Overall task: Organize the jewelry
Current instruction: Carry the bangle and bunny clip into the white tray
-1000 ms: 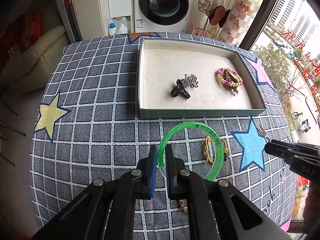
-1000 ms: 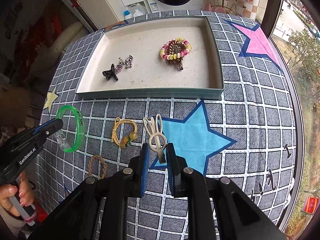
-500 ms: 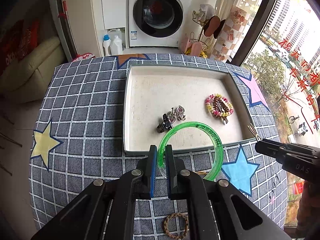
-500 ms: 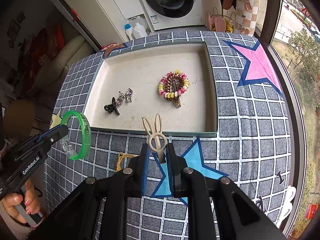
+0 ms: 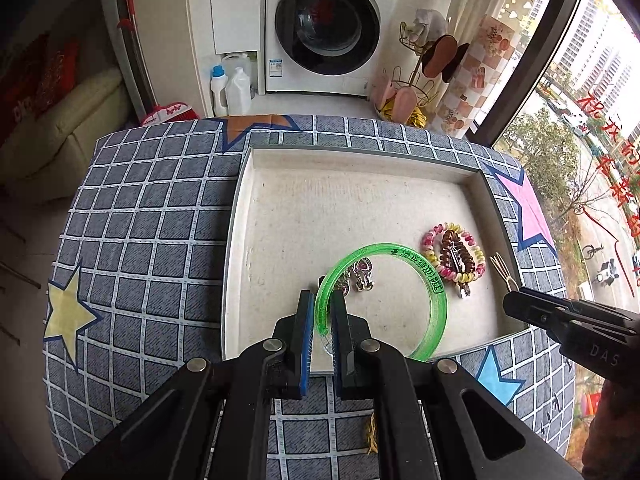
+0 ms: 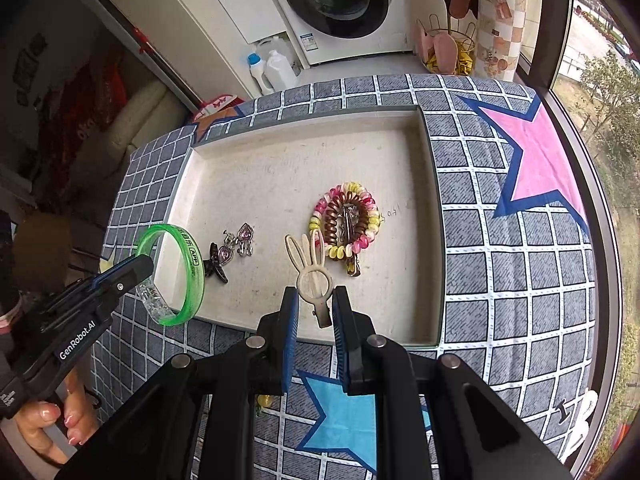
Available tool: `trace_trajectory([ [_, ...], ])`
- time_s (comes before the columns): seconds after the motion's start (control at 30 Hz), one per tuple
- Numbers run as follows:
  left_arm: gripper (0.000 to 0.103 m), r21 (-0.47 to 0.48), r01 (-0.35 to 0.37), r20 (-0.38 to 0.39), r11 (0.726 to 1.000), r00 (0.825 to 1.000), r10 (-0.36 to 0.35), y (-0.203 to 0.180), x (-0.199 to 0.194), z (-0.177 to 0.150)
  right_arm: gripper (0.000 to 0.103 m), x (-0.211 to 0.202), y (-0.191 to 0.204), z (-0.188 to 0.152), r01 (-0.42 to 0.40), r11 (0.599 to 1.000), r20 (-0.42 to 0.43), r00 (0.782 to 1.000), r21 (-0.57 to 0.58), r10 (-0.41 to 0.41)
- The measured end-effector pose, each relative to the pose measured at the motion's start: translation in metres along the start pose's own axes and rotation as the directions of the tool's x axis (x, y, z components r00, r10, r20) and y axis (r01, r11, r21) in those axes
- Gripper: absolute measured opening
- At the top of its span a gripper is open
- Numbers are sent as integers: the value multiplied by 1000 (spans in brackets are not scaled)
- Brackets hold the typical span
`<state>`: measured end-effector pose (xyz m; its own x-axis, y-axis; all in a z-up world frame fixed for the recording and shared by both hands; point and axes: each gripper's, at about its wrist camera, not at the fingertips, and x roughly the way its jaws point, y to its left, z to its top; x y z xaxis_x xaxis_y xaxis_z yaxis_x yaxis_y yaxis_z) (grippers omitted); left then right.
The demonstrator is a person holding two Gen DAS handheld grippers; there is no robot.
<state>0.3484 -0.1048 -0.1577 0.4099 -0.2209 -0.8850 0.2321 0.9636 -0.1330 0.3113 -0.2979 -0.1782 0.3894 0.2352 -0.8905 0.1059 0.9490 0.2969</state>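
Carried forward from counter to above tray [image 5: 472,168]: left claw [image 5: 320,320] clamped on green bangle [image 5: 438,296], right claw [image 6: 314,312] clamped on rabbit-ear clip [image 6: 310,268].

Worktop [image 5: 152,208] draped in a grey cloth [image 6: 500,280] checked with white lines and printed with stars: yellow [image 5: 66,316] at the left edge, orange [image 5: 256,124] at the far edge, pink [image 6: 540,160] at the far right, light blue [image 6: 344,416] at the near side. Directly on the cloth, a shallow rectangular tray [image 5: 236,248] with a dark outer rim and a pale, speckled floor, set toward the far right part. Near edge of the cloth partly hidden, with a bit of yellow cord [image 5: 372,436] lying there, only partly seen. Floor beyond the far edge, carrying a washing machine [image 5: 324,28], two plastic bottles [image 5: 230,90] and a wire rack [image 5: 416,92].
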Motion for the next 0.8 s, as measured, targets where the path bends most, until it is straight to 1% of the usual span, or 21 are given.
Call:
trace_trajectory([
  [0.23,20,-13,-27,-18,1000,999,27,-4,21,10,18,18,-6,17,-26,1000,-16,1000,11,26],
  [0.33,20,-13,-41,-27,999,999,41,-5,32,15,18,27,-6,23,-22,1000,-25,999,6,22],
  [0.43,20,13,-72,-30,997,997,72,-9,41,19,18,34,-6,29,-14,1000,-32,999,-4,14],
  [0.6,20,28,-94,-38,995,995,95,-12,55,24,18,45,-9,35,4,1000,-42,999,-18,-5],
  [0.8,21,62,-128,-48,990,990,132,-16,67,20,18,55,-9,36,30,998,-58,998,-48,-33],
])
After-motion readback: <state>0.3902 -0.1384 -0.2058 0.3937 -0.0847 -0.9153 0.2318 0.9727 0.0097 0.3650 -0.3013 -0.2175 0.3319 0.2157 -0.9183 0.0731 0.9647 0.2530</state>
